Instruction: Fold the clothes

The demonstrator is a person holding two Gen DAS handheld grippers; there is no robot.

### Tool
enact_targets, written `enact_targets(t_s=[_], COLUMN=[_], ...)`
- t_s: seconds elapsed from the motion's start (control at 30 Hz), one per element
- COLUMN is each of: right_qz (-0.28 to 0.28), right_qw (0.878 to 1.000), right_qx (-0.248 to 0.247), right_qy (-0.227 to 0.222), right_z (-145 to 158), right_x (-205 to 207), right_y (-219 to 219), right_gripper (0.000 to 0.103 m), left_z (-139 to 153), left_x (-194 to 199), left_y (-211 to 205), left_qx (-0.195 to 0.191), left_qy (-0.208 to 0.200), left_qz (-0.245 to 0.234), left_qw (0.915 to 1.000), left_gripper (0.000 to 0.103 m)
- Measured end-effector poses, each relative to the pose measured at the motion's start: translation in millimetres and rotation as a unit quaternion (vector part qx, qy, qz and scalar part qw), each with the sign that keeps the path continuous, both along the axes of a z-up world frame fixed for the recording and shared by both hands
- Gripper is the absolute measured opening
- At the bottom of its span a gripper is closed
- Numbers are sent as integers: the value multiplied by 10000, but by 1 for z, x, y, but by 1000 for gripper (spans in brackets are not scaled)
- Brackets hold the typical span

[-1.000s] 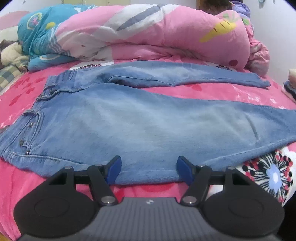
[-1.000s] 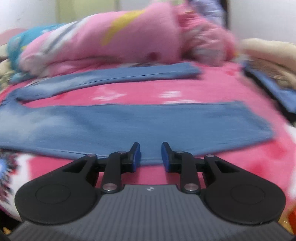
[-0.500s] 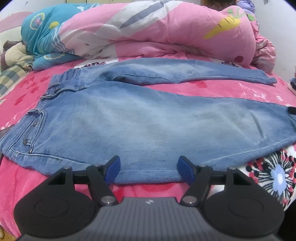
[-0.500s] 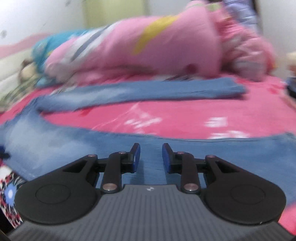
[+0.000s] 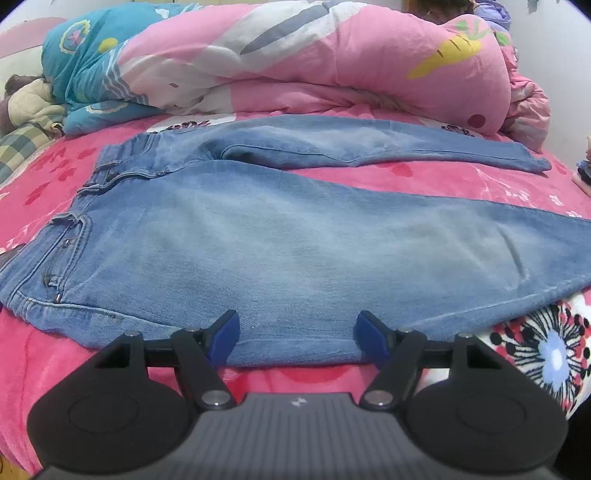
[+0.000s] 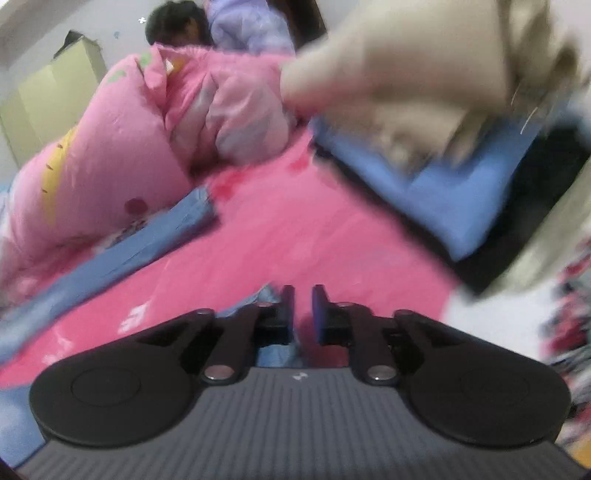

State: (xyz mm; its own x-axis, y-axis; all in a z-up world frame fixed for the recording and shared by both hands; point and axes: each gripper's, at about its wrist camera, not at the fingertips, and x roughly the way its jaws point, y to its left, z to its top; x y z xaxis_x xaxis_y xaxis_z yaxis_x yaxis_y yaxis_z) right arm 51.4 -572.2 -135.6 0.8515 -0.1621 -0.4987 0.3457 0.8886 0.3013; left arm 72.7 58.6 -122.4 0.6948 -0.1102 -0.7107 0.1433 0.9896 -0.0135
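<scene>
Light blue jeans (image 5: 295, 251) lie flat on the pink bed sheet (image 5: 443, 181), waistband to the left, both legs running right and spread apart. My left gripper (image 5: 297, 332) hangs open at the near edge of the front leg, with nothing between its fingers. In the blurred, tilted right wrist view, my right gripper (image 6: 303, 306) has its fingers drawn to a narrow gap at the leg end, with denim (image 6: 275, 356) bunched at the left fingertip and under it. The far leg (image 6: 129, 254) stretches away to the left.
A rolled pink and blue quilt (image 5: 295, 66) fills the back of the bed. On the right sits a stack of folded blue cloth (image 6: 461, 192) under a beige garment (image 6: 406, 74). A person (image 6: 177, 29) is behind the quilt. A floral patch (image 5: 546, 350) lies near right.
My right gripper swung right to the leg end, tilted, and narrowed its fingers from a wider gap. The left gripper edged slightly forward and stays open.
</scene>
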Motion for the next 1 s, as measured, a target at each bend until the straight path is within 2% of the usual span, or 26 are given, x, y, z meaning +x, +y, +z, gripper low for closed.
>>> enact_targets(t_s=[0.07,0.17,0.2,0.27,0.4,0.47,0.57,0.6,0.63,0.83,1.0], right_qz=[425,1040,1038,862,88,214,572,732,897,1447,1860], right_qw=[9990,9931,9921,9921,9995,9994,9963,9951,9941,9889,9823], right_qx=[36,-549,-684,-807,-301,-231,-595,-600,-510,244,199], right_qy=[-128,24,186,427,108,-125,-230,-280,-328,-228,25], right_z=[5,-3,-11,-23,-3,8,24,28,32,37,43], right_x=[-12,-25,-27,-32,-68,-85,-104,-108,-109,-105,-96], right_y=[26,79,86,94,94,109,152,164,176,233,277], right_gripper=[21,42,49,49,51,55,75,85,89,96,100], left_z=[1,4,4,6,14,22,34,38,42,67,81], left_x=[-1,-2,-3,-2,-3,-9,-20,-24,-27,-44,-50], left_y=[-2,-4,-4,-3,2,3,1,-2,-5,-27,-41], left_qx=[40,73,73,43,5,-47,-232,-291,-349,-651,-702], left_qy=[-2,4,9,46,42,-60,-125,-116,-106,0,83], left_qz=[35,75,88,118,257,343,388,363,338,229,309], left_qw=[10000,9999,9999,9999,9997,9994,9989,9989,9988,9976,9970], left_gripper=[72,72,72,72,72,72,73,74,75,88,100])
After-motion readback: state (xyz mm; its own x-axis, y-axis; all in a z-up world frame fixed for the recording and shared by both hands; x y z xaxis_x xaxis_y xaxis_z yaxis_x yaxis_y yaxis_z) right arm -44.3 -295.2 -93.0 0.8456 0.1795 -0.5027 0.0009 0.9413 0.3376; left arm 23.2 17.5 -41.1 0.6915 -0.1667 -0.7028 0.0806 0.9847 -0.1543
